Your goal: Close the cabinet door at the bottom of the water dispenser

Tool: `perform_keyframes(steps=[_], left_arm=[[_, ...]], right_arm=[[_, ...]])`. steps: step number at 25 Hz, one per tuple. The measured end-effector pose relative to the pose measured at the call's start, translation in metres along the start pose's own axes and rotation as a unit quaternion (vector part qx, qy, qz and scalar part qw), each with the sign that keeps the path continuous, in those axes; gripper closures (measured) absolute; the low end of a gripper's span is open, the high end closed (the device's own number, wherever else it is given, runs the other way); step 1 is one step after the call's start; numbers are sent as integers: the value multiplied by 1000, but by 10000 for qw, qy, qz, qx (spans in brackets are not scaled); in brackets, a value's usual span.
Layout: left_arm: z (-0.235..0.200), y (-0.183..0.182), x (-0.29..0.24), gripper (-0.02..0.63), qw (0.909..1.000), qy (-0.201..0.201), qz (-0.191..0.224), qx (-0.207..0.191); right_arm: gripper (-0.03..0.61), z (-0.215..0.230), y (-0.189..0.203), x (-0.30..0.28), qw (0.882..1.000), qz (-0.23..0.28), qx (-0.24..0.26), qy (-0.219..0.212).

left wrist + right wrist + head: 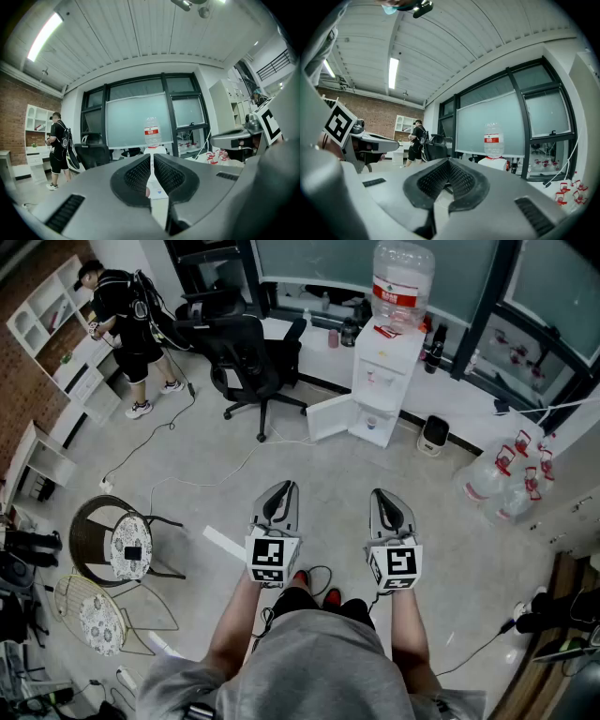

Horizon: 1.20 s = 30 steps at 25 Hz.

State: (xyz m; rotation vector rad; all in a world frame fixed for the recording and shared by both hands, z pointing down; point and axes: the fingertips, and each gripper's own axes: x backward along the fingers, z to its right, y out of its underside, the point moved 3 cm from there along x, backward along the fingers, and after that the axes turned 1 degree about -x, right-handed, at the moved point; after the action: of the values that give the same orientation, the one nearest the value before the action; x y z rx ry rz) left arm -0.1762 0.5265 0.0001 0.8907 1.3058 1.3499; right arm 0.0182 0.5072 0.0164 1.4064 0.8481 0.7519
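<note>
Head view: nearest the lens is the person's grey shirt (305, 667), with both forearms stretched forward over the concrete floor (187, 465). The left tongs (285, 486) and right tongs (385, 493) are held side by side, each with its jaws pressed together and holding nothing. Well ahead of them, against the window wall, stands the white water dispenser (386, 371) with a big bottle (401, 279) on top. Its cabinet door (330, 418) at the bottom hangs wide open, swung out to the picture's left. A black office chair (246, 352) stands left of it, and another person (127, 320) stands at white shelves further left.

Left gripper view: the ribbed pads meet at the tips, leaving only a thin slit with nothing pinched. The dispenser's bottle rises just above the tips, far off.

Right gripper view: the jaws are likewise closed tip to tip and empty. The dispenser stands to the right of the tips, at a distance.
</note>
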Motion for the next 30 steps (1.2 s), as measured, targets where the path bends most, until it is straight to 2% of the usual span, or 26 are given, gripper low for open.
perform_keyframes(steps=[6,18,25,30], left_arm=[[9,4,-6,572,9999,-16,-126,25],[7,-2,-35,572,10000,-48,2,61],[-7,1,-81,572,9999,100,7,38],[-30,4,-139,572,9996,276,34,40]], right_arm=[[563,14,2,1,10000,10,2,34],[563,32,3,-17,10000,52,68,4],[563,52,4,-55,9998,64,73,156],[563,68,12,-105,9994,-11,146,299]])
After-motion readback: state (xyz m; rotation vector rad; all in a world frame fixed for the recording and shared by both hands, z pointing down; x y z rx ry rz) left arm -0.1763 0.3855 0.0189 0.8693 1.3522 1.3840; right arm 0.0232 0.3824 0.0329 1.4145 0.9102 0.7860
